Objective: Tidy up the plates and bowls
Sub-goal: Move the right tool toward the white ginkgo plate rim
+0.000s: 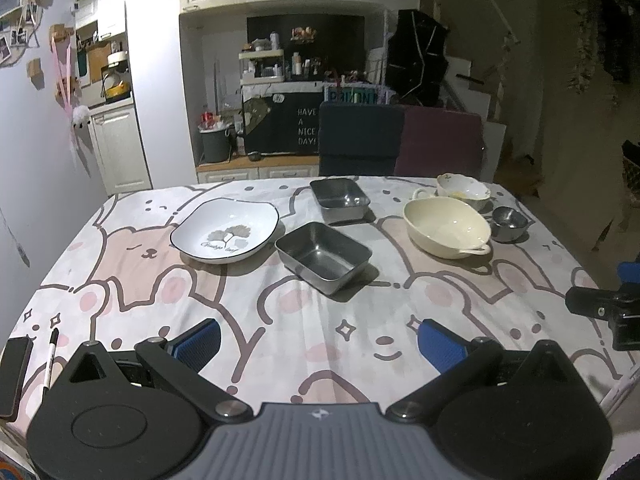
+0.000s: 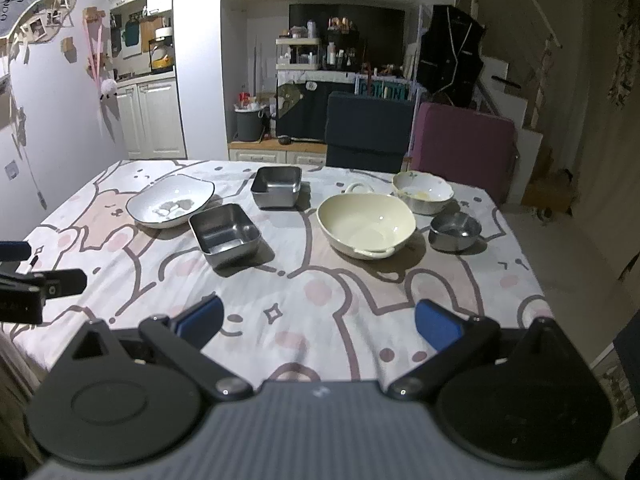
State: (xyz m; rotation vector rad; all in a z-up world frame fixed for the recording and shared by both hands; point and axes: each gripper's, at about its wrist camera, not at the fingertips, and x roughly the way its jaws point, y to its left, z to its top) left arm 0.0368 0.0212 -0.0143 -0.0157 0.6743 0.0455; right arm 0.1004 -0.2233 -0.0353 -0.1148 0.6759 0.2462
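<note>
On the table lie a white plate with a leaf print [image 1: 226, 230] [image 2: 170, 200], two square steel trays, near [image 1: 323, 256] [image 2: 225, 233] and far [image 1: 339, 199] [image 2: 277, 185], a cream two-handled bowl [image 1: 447, 225] [image 2: 366, 224], a floral white bowl [image 1: 463, 191] [image 2: 423, 192] and a small round steel bowl [image 1: 509, 222] [image 2: 455, 230]. My left gripper [image 1: 318, 344] is open and empty above the near table edge. My right gripper [image 2: 318, 320] is open and empty, to the right of the left one.
A bear-print cloth [image 1: 280, 320] covers the table. A phone [image 1: 16, 376] and a pen [image 1: 50, 360] lie at the near left corner. Two chairs, dark blue [image 1: 360, 140] and maroon [image 1: 442, 142], stand at the far edge. A wall [image 1: 32, 160] is on the left.
</note>
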